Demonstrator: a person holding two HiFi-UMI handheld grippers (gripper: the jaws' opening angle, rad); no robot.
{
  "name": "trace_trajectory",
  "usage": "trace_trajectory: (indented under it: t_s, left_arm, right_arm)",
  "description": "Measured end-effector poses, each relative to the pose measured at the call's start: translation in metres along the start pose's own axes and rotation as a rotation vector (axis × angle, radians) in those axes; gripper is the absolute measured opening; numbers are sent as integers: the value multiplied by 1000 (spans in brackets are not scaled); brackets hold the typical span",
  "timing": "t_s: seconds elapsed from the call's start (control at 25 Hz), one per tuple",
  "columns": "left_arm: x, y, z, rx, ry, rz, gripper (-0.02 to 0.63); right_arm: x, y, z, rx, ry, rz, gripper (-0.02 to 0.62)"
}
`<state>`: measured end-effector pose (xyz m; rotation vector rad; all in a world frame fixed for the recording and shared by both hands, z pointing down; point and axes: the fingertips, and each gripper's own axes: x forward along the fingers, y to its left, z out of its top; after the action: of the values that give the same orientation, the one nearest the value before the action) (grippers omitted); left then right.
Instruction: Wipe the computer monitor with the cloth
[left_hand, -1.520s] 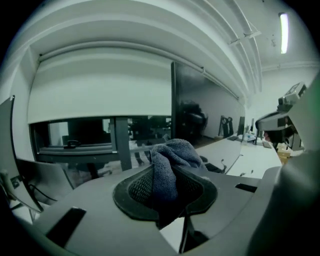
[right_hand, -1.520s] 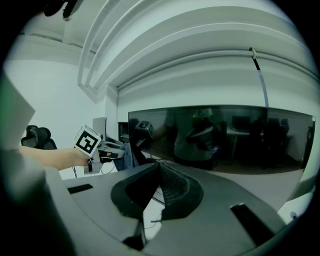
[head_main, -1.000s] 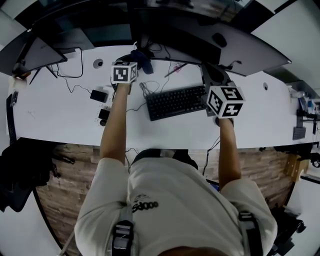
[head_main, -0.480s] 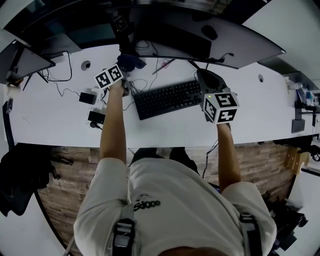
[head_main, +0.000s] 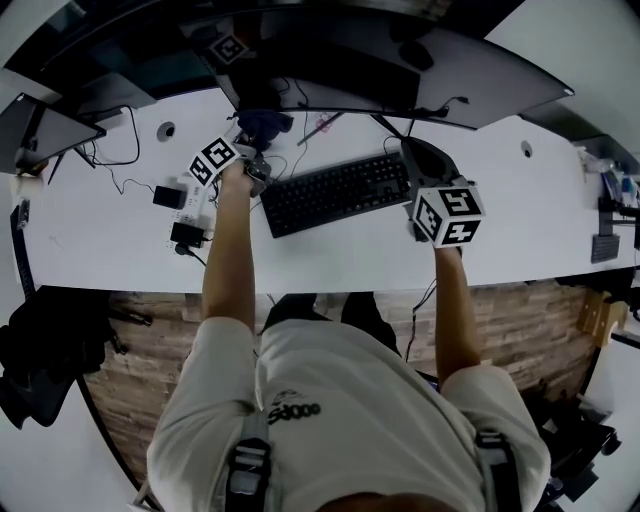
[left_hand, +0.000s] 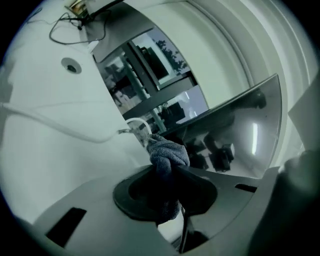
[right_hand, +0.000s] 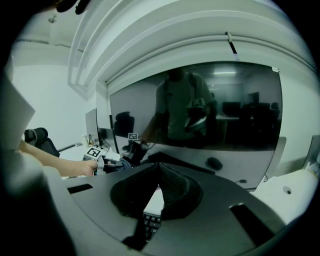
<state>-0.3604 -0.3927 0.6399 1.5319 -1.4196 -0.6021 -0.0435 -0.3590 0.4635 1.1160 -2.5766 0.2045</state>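
Head view with both gripper views. The left hand-held gripper (left_hand: 168, 172) is clamped on a dark blue cloth (left_hand: 168, 152). The cloth is bunched between the closed jaws, with a rounded wad standing out past the tips and a tail hanging below them. In the head view the cloth (head_main: 262, 124) lies over the far part of the white table (head_main: 100, 235), just beyond the far left corner of the keyboard (head_main: 335, 193). It is close under the lower edge of the curved computer monitor (head_main: 480, 85), towards the monitor's left end. No view shows whether the cloth touches the screen.

The right hand-held gripper (right_hand: 159, 170) has its jaws brought together at the tips and grips nothing. Only the table surface and a few keyboard keys show through the narrow gap nearer the camera. It is held above the right end of the keyboard, pointing at the dark screen. The screen reflects a person and both grippers. Loose cables (head_main: 135, 160) trail over the left part of the table.
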Motion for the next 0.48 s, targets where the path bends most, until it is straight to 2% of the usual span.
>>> trace_trajectory:
  t_s: [0.08, 0.2, 0.36, 0.48]
  left_arm:
    - [6, -7, -11, -56, 4, -45, 92]
    - [20, -24, -35, -55, 55, -95, 93]
    - [37, -38, -60, -54, 93, -99, 94]
    - [47, -44, -76, -51, 114, -101, 93]
  right_arm:
    - [-1, -9, -3, 44, -16, -8, -6]
    - [-6, -25, -6, 82, -45, -33, -6]
    - [-16, -49, -5, 106, -93, -75, -6]
    - [-21, -69, -14, 108, -78, -106, -6]
